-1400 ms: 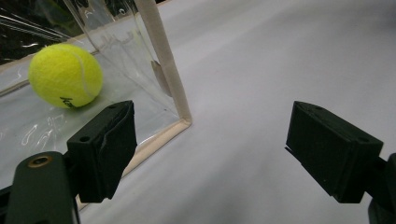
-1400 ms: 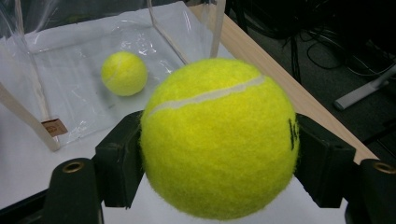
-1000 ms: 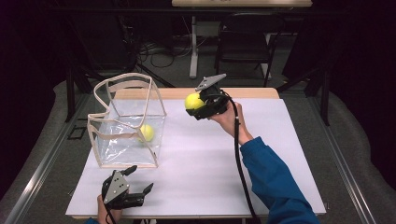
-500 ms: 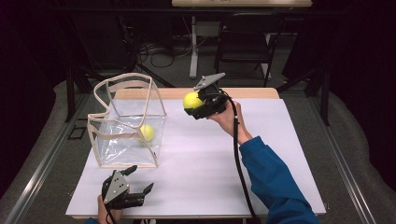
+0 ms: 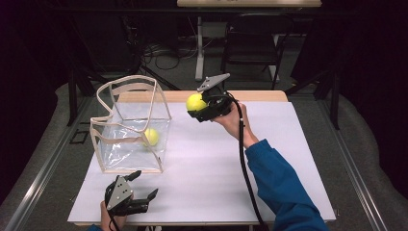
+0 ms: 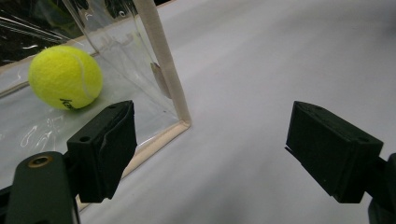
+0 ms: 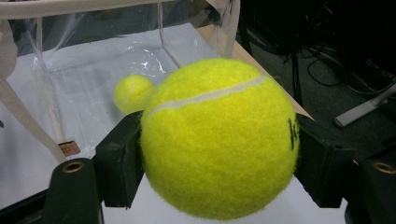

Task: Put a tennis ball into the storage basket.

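— Where is the ball now?

— The tennis ball (image 5: 195, 102) is up in the air, squeezed tight between the two jaws of the right gripper (image 5: 201, 107). It is near the clear bag (image 5: 129, 126), off to the bag's side and a bit higher than its rim.

— Is anything in the bag?

— Yes, a second ball (image 5: 150, 136) lies on the bottom, close to the near corner.

— What should happen next, do you think?

— Carry the ball right over the open top, go low, then let go gently so it does not bounce out or knock the soft wall.

— And the other hand?

— The left gripper (image 5: 136, 194) rests by the table's (image 5: 288, 159) near edge, jaws wide, holding nothing.

— Anything changed from a second ago?

— Almost nothing. Ball, bag and both hands look the same.
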{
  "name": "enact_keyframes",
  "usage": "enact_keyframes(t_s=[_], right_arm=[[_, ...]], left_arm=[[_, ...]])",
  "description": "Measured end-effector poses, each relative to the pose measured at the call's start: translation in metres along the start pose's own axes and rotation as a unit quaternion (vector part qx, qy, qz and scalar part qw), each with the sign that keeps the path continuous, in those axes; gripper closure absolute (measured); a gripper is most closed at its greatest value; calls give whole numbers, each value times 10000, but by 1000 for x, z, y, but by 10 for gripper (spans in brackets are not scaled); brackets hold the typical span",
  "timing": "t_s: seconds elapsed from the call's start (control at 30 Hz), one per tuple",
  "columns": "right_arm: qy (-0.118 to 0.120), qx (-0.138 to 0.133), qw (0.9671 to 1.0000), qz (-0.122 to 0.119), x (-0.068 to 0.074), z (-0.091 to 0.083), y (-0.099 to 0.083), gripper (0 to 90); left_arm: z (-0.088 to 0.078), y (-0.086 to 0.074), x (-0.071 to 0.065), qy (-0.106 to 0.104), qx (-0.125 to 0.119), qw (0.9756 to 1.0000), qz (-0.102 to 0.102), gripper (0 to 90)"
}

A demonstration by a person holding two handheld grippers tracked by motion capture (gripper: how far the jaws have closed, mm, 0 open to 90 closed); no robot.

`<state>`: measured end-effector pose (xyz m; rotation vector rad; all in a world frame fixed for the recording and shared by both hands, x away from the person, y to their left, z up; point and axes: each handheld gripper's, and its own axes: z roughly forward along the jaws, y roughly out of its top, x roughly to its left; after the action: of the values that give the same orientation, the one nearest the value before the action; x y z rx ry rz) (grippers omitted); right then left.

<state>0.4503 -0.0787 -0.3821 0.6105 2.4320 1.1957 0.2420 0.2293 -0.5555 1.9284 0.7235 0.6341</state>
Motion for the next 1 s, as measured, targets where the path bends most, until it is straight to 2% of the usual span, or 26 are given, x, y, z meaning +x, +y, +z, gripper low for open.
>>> enact_keyframes(t_s=[0.37,1.0], right_arm=[[55,-53,9999,-99,5,3,12,262],[85,-75,9998,-176,5,5,23,263]], left_arm=[[1,0,0,-13,15,10000,35,161],[1,0,0,-16,2,10000,22,161]])
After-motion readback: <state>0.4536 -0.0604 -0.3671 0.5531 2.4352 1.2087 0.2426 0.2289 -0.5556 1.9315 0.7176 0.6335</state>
